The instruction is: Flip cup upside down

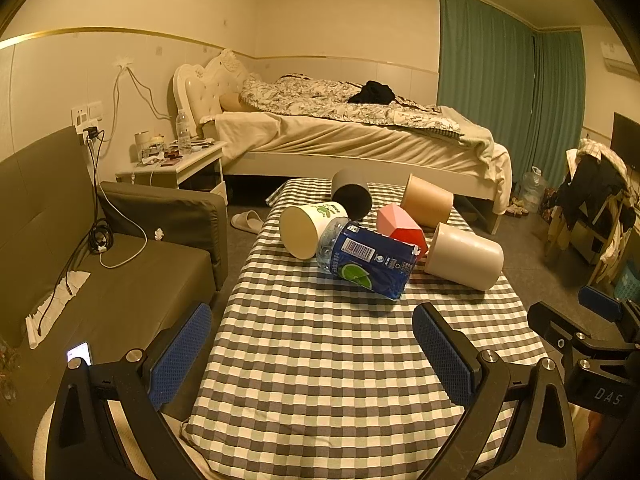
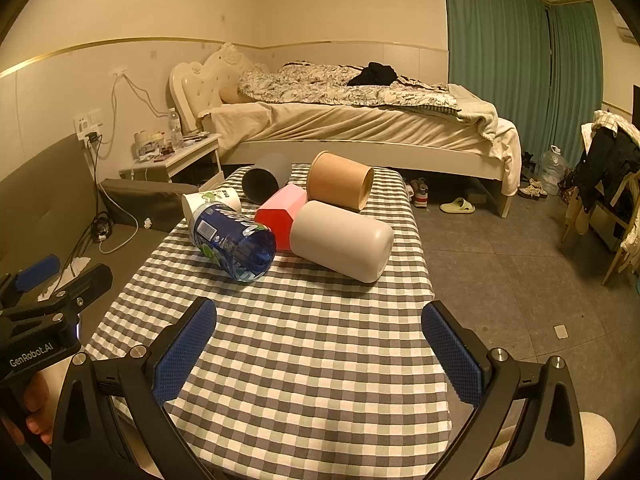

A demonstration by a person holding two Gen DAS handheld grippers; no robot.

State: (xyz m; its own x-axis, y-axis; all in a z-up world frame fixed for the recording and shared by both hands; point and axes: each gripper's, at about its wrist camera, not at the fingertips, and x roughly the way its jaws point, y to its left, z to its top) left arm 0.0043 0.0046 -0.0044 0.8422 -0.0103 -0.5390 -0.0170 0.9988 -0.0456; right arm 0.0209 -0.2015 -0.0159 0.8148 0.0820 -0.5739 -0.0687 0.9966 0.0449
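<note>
Several cups lie on their sides in a cluster on the checkered table (image 1: 320, 360) (image 2: 312, 360): a blue clear cup (image 1: 368, 258) (image 2: 234, 240), a white printed cup (image 1: 308, 228) (image 2: 210, 202), a dark grey cup (image 1: 352, 196) (image 2: 266, 180), a pink-red faceted cup (image 1: 400, 228) (image 2: 282, 212), a tan cup (image 1: 428, 200) (image 2: 340, 184) and a pale grey cup (image 1: 464, 256) (image 2: 340, 240). My left gripper (image 1: 312, 340) is open and empty over the near table. My right gripper (image 2: 320, 340) is open and empty, also short of the cups.
A grey sofa (image 1: 100, 280) with cables stands left of the table. A bed (image 1: 352, 132) lies behind it, a nightstand (image 1: 176, 168) at back left. A chair with clothes (image 2: 608, 184) is at right. The other gripper shows at the right edge of the left wrist view (image 1: 592, 332).
</note>
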